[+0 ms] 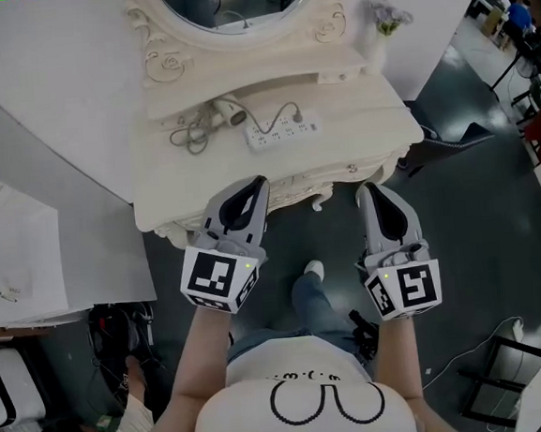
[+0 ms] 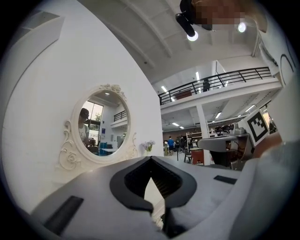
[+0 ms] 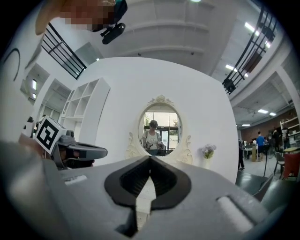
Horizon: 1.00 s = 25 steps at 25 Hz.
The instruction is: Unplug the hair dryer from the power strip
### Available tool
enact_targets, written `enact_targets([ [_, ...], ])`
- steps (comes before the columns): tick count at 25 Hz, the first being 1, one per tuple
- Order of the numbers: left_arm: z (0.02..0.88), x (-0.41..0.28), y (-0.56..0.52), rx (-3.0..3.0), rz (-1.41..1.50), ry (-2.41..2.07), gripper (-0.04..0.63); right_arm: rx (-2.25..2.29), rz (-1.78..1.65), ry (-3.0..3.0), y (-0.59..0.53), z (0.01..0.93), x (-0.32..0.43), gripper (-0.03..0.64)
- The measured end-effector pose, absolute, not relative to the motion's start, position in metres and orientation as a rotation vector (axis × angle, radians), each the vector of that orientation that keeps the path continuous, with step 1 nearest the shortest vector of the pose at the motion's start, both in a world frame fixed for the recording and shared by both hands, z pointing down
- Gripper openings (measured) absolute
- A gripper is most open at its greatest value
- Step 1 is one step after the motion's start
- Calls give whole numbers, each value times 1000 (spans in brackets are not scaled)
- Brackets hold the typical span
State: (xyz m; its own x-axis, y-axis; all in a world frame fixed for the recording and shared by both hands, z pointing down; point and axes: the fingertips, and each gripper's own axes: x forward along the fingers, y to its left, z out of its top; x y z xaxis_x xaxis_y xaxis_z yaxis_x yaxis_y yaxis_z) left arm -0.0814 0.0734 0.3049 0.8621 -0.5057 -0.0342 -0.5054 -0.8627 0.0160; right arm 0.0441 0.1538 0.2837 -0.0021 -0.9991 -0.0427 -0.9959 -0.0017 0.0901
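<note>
A white hair dryer (image 1: 225,114) lies on a cream dressing table (image 1: 356,118), its grey cord (image 1: 191,134) coiled at its left. Its lead runs to a white power strip (image 1: 283,132) lying just right of it. My left gripper (image 1: 261,180) is shut and empty at the table's front edge, well short of the strip. My right gripper (image 1: 363,189) is shut too, with nothing in it, off the table's front right. In the left gripper view my left gripper (image 2: 151,158) faces the oval mirror (image 2: 102,123); in the right gripper view my right gripper (image 3: 150,157) does the same.
The oval mirror (image 1: 238,4) in its carved frame stands at the table's back, with a small vase of flowers (image 1: 381,24) at its right. A white counter (image 1: 19,251) lies to the left. Dark floor spreads to the right, with a black stand (image 1: 496,369) at the lower right.
</note>
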Motion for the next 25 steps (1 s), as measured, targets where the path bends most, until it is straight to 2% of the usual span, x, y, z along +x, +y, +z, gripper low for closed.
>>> enact_targets([
  [13,322,33,-36,2894,0,-1038,-2,1988,-87,-2361,25,293,169,0],
  [25,415,55,-82,2721,220,-1027,-2,1829,100,-2410,-51,354,177,2],
])
